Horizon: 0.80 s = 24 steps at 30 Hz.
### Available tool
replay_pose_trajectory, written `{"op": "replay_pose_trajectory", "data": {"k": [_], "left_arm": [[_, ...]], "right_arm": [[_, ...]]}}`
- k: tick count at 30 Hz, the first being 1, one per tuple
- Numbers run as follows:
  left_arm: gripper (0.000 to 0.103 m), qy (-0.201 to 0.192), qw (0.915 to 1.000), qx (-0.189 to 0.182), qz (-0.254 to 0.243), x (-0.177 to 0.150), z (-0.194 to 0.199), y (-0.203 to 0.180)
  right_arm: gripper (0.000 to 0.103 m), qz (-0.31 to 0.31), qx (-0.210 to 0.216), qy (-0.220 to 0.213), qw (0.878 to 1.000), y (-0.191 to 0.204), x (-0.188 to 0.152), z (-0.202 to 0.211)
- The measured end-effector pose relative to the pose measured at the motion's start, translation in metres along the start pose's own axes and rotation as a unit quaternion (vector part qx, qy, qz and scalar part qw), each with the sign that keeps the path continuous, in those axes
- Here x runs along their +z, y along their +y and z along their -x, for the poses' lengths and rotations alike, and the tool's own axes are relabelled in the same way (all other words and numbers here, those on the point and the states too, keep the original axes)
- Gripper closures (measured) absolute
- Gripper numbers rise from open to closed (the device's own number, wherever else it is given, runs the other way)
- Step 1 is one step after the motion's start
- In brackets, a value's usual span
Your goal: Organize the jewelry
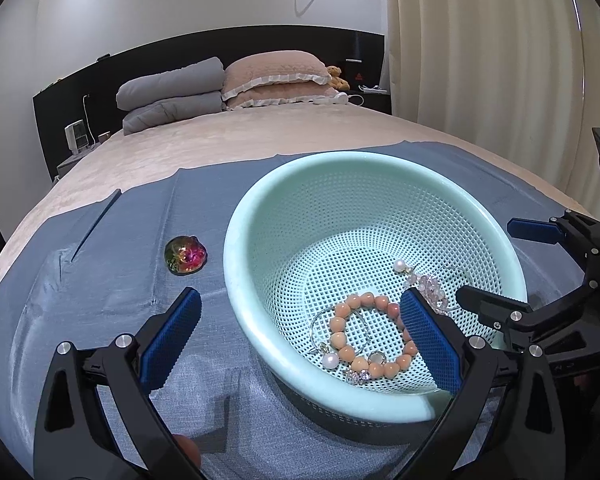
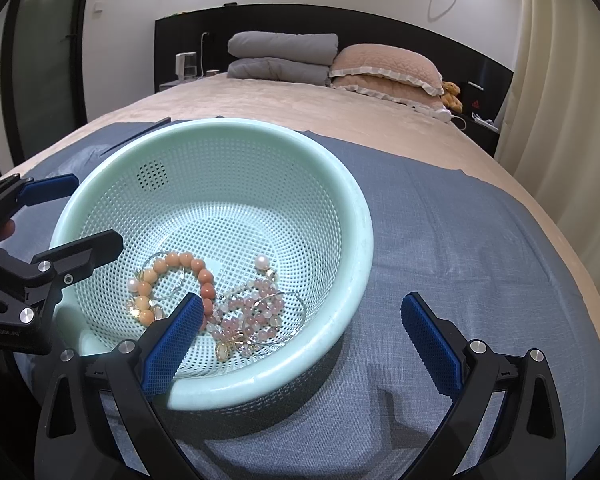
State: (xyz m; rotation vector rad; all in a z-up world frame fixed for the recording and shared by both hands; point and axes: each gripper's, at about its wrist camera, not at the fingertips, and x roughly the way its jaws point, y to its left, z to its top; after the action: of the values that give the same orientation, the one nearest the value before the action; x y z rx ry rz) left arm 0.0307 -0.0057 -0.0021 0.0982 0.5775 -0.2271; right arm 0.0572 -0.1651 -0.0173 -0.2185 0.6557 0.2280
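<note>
- Nearest to us, the left gripper (image 1: 300, 330) stands wide apart and holds nothing; its left finger hangs over the blue-grey cloth (image 1: 112, 280), its right finger inside the mint-green perforated basket (image 1: 236, 240).
- The right gripper (image 2: 302, 322) is likewise spread wide and empty; its left finger dips inside the basket (image 2: 356, 240), its right finger hangs over the cloth (image 2: 480, 248) outside the rim.
- Between the left gripper's fingers, on the basket floor, we see the peach bead bracelet (image 1: 342, 340), with a thin wire hoop bearing a white pearl (image 1: 330, 360) across it and small clear stones just beside it.
- Just ahead of the right gripper's left finger lies the pink bead bracelet (image 2: 252, 316), heaped with a gold-toned charm and a wire hoop; the peach bracelet (image 2: 168, 264) lies to its left, touching or nearly so.
- A second pearl (image 2: 263, 261) rests just beyond the pink heap.
- Ahead and left of the left gripper, outside the basket on the cloth, sits an iridescent green-and-pink ornament (image 1: 186, 255); we cannot tell what piece it is.
- The cloth covers the near end of a beige bed (image 1: 220, 140).
- Farthest off we see a folded grey duvet (image 1: 172, 90), peach frilled pillows (image 1: 276, 78), a small teddy bear (image 1: 337, 77) and a dark headboard (image 1: 204, 46).
</note>
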Motion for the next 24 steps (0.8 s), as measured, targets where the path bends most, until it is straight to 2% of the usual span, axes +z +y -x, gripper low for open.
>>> {"op": "replay_pose_trajectory", "data": {"k": [16, 24], "left_arm": [[0.006, 0.004, 1.0000, -0.001, -0.005, -0.0008, -0.0004, -0.0035], [0.006, -0.012, 0.9997, 0.012, -0.016, 0.0002, 0.0033, -0.0073]], "right_arm": [[0.008, 0.000, -0.001, 0.000, 1.000, 0.0000, 0.0007, 0.0004], [0.008, 0.000, 0.000, 0.000, 1.000, -0.0001, 0.0011, 0.0004]]}}
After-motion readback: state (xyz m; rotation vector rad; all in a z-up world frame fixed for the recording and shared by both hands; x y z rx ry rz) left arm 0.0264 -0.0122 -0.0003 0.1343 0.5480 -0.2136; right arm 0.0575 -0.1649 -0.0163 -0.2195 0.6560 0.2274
